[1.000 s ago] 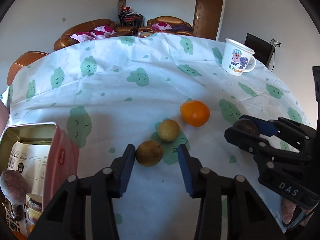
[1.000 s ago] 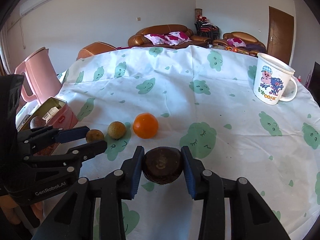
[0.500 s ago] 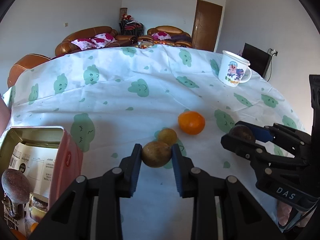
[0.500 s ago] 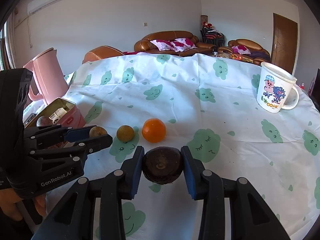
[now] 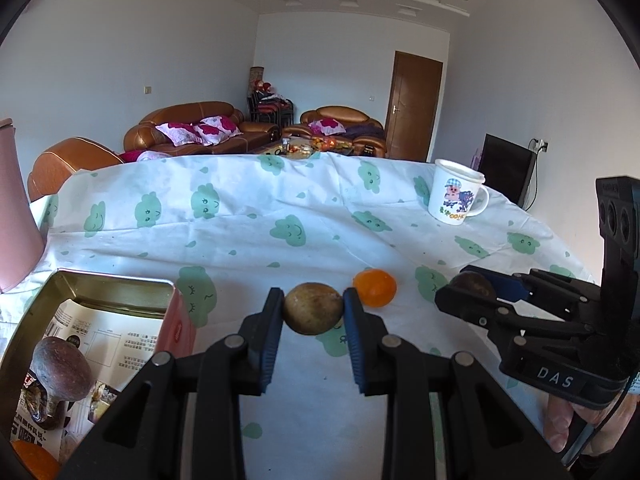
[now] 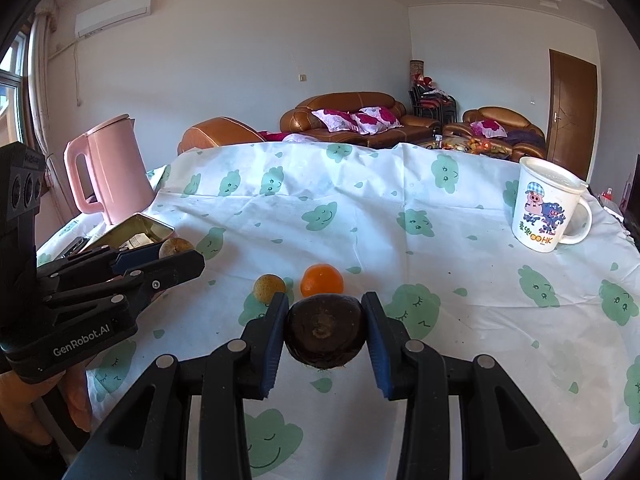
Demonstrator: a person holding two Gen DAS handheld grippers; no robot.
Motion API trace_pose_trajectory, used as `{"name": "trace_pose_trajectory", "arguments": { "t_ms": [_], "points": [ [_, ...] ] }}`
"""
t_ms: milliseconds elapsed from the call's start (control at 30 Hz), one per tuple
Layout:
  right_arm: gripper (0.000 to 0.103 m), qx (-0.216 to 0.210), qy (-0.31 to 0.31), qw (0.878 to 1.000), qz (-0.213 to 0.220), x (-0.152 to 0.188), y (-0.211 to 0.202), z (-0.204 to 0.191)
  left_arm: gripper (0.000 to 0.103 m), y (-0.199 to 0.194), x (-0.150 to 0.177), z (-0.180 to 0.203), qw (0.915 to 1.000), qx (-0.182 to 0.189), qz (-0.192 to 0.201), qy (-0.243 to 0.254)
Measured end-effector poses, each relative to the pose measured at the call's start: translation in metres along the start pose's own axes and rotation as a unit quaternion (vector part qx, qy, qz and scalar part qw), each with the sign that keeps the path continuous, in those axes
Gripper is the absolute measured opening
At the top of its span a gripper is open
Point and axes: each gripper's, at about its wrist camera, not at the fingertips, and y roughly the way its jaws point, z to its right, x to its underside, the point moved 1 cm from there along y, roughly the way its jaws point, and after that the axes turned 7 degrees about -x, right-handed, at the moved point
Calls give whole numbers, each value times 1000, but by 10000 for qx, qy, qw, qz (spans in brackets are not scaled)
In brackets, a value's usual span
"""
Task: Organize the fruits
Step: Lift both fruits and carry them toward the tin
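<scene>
while the left gripper clamps a round, tan, speckled fruit between its blue pads, the right gripper squeezes a dark brown, rough-skinned fruit, with an orange just ahead.

Tin left of orange; mug far right behind.

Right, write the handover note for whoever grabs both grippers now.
Left gripper: shut on a tan fruit, lifted off the cloth, beside the tin.
Right gripper: shut on a dark fruit, held above the table.
On the cloth: orange and a small tan fruit, side by side.
Done: the tin already holds a brown fruit.
Left: probably drop both held fruits into the tin, then fetch the two on the cloth.
</scene>
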Motion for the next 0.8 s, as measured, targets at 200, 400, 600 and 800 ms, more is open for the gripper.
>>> {"name": "trace_pose_trajectory", "arguments": {
  "t_ms": [200,400,600,800],
  "points": [
    [40,-120,-84,9995,285,0,-11,-3,31,-10,1,1,9996,-51,255,48],
    [40,-97,-145,9989,437,0,-16,-5,31,-17,2,4,9989,-138,429,140],
    [40,-106,-201,9976,660,1,-26,-7,31,-27,4,1,9977,-168,650,75],
    [40,-113,-276,9960,843,2,-33,-9,31,-35,7,-2,9967,-252,769,32]
  ]
}}
